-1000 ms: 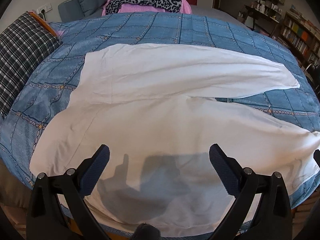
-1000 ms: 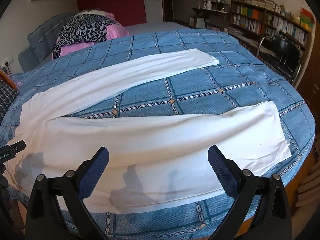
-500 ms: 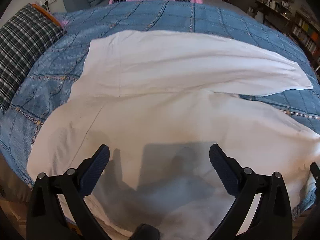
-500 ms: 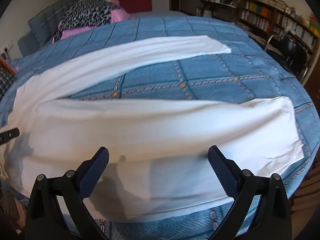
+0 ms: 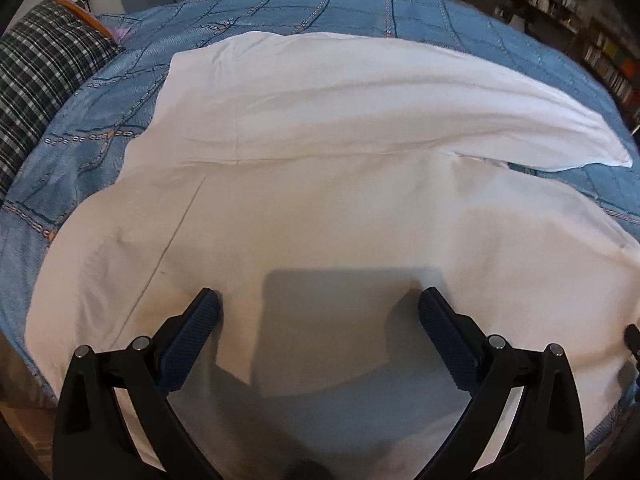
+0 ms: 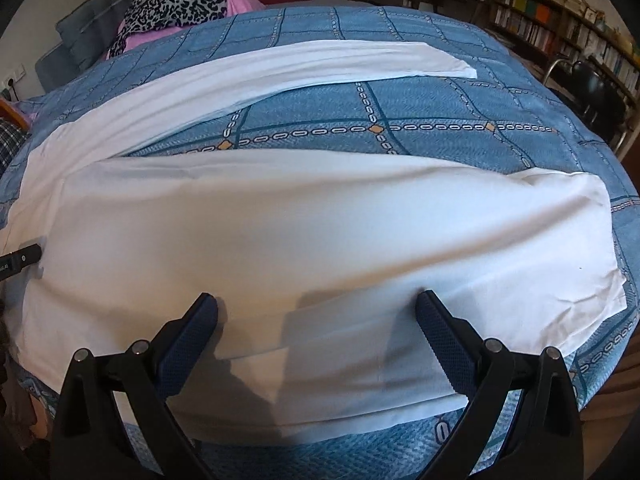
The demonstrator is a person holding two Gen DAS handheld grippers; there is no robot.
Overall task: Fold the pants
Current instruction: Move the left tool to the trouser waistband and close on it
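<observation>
Left wrist view: left gripper (image 5: 319, 308), jaws apart, over the pants (image 5: 360, 208) at the waist end.
Right gripper (image 6: 317, 312), jaws apart, hovers over the near leg; legs run rightward across the bedspread (image 6: 400, 120).

Even indoor light, moderately bright; room corners are left dim. Hard-edged shadows of the rigs are cast forward onto the white pants (image 5: 344, 208) (image 6: 304, 240). Slight overexposure is seen on the cloth. Strong fisheye bending and black vignetting at edges; background shelves are rendered soft.
</observation>
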